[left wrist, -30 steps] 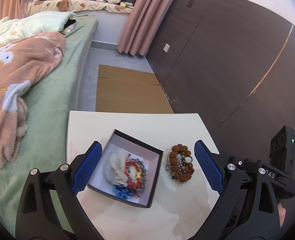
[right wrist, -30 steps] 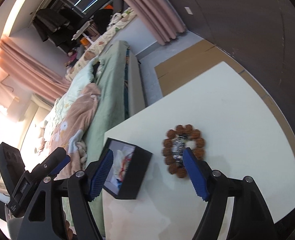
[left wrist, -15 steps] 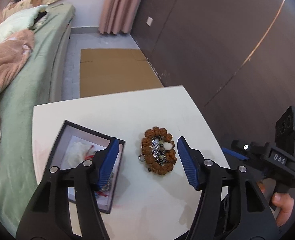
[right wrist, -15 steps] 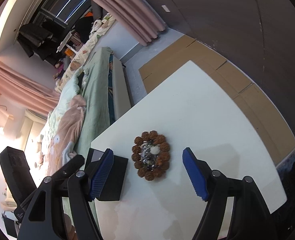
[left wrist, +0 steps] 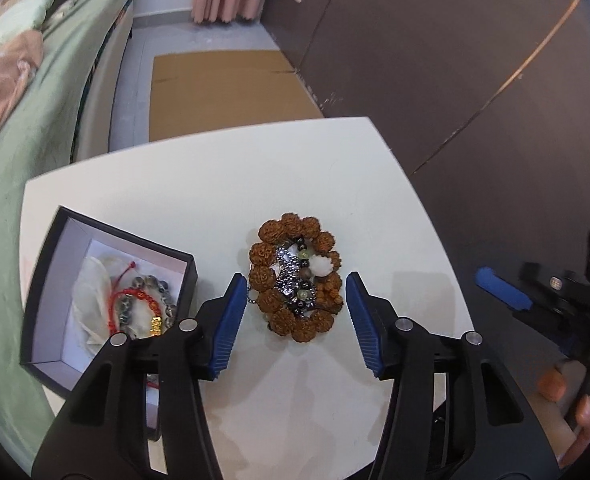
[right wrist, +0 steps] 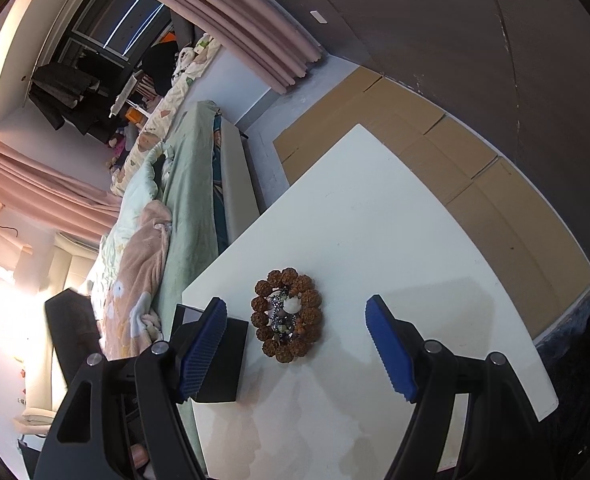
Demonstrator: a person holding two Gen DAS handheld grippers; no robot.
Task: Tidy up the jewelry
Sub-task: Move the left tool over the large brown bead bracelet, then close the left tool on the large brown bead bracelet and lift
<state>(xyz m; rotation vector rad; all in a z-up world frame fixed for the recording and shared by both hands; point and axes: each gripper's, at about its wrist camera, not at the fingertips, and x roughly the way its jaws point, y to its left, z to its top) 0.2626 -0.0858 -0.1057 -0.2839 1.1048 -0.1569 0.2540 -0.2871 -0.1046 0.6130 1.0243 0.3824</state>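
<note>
Ringing knobbly brown bead bracelet (left wrist: 295,276)

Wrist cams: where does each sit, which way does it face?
Left wrist: on the left hand-held gripper, looking steeply down; its fingers flank the brown bead bracelet, jaws just closing, untouched. A hand shows.
Right wrist: on the right hand-held gripper, tilted, facing across the white table toward the bed.
Shared: bracelet, black jewelry box.
</note>
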